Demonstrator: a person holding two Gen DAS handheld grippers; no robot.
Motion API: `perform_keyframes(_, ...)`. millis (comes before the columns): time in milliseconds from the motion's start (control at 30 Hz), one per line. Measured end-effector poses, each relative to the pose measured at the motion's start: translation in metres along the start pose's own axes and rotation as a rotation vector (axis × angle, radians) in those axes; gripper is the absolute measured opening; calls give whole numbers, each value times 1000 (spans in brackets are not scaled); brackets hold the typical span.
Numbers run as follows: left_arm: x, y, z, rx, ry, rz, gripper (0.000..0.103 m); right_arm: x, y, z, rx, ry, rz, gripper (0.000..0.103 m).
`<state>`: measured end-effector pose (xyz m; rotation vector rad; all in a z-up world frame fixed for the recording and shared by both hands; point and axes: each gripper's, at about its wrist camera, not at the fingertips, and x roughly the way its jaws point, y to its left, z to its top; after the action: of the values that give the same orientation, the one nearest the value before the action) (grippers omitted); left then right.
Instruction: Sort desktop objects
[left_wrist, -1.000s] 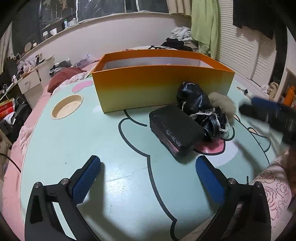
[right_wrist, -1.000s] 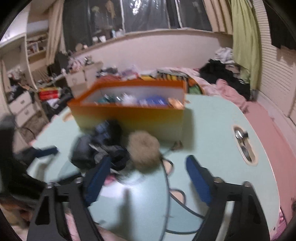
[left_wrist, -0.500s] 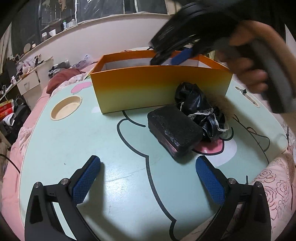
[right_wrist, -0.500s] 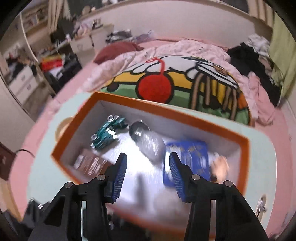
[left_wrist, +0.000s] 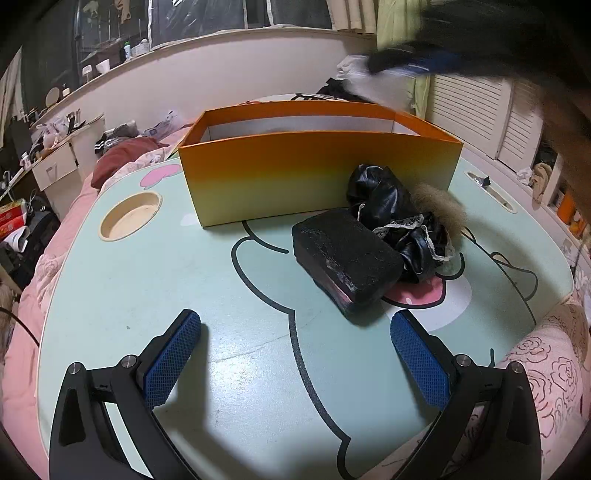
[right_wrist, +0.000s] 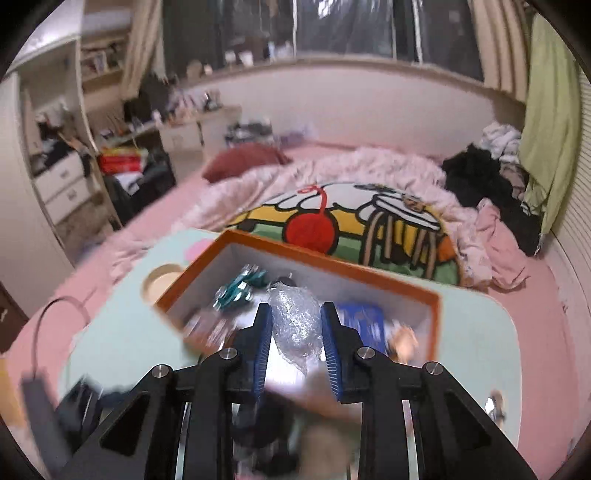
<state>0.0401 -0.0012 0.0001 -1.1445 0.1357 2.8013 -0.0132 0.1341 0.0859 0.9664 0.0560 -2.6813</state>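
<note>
while above the orange box (right_wrist: 376, 275), right hand-held gripper (right_wrist: 295, 325) half-closed

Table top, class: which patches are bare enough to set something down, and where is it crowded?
Bare: the table between the round recess, orange box and black block. Crowded: the black bundle and fur ball behind the block.

On the table (left_wrist: 147, 295), the block (left_wrist: 345, 254) lies before the box (left_wrist: 317, 177), bundle (left_wrist: 399, 210) beside it.

No legible text, label or number anywhere.
</note>
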Motion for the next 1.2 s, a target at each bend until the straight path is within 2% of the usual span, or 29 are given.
perform_keyframes(100, 0, -1, 0, 0, 1, 2, 102, -4, -2, -33, 43, 42, 11, 26)
perform_keyframes(200, 0, 1, -1, 1, 0, 0, 102, 24, 4, -47, 47, 124, -3, 27)
perform_keyframes(267, 0, 1, -2, 1, 0, -2, 102, 31, 3, -49, 55, 102, 1, 32)
perform_keyframes(300, 0, 1, -2, 1, 0, -3, 102, 29, 2, -49, 70, 75, 13, 37)
perform_keyframes(367, -1, -2, -2, 0, -1, -3, 102, 13, -4, -55, 125, -19, 18, 74)
perform_keyframes(400, -1, -2, -2, -1, -1, -3, 102, 3, -7, -60, 145, -56, 11, 79)
perform_keyframes(433, -1, -2, -2, -1, -1, -3, 102, -4, -10, -65, 152, -68, 9, 80)
perform_keyframes(533, -1, -1, -3, 0, -1, -4, 102, -14, -11, -90, 134, -5, -7, 80)
perform_keyframes(633, -1, -2, -3, 0, -1, -4, 102, -4, -12, -121, 136, 91, -3, 84)
perform_keyframes(667, -1, -3, -3, 1, 0, -4, 102, 0, -9, -129, 117, 75, -32, 86)
perform_keyframes(700, -1, -3, -3, 4, -2, -2, 102, 1, -5, -132, 90, 65, -69, 88)
perform_keyframes(767, -3, -4, -3, 4, -2, -3, 102, 10, 3, -132, 44, 99, -103, 92)
perform_keyframes(867, -4, -3, -2, 1, -3, -8, 102, 16, 1, -133, 49, 108, -93, 99)
perform_keyframes(1000, -4, 0, 1, -3, -3, -15, 102, 16, -2, -138, 57, 100, -99, 100)
perform_keyframes(1067, -7, 3, 3, -6, -5, -25, 98, 14, -2, -140, 58, 99, -99, 101)
perform_keyframes(1133, -15, 3, 6, 7, -28, -15, 84, 14, -2, -139, 58, 99, -98, 101)
perform_keyframes(1200, -29, 4, 17, 14, -54, -37, 75, 14, -2, -139, 58, 100, -98, 101)
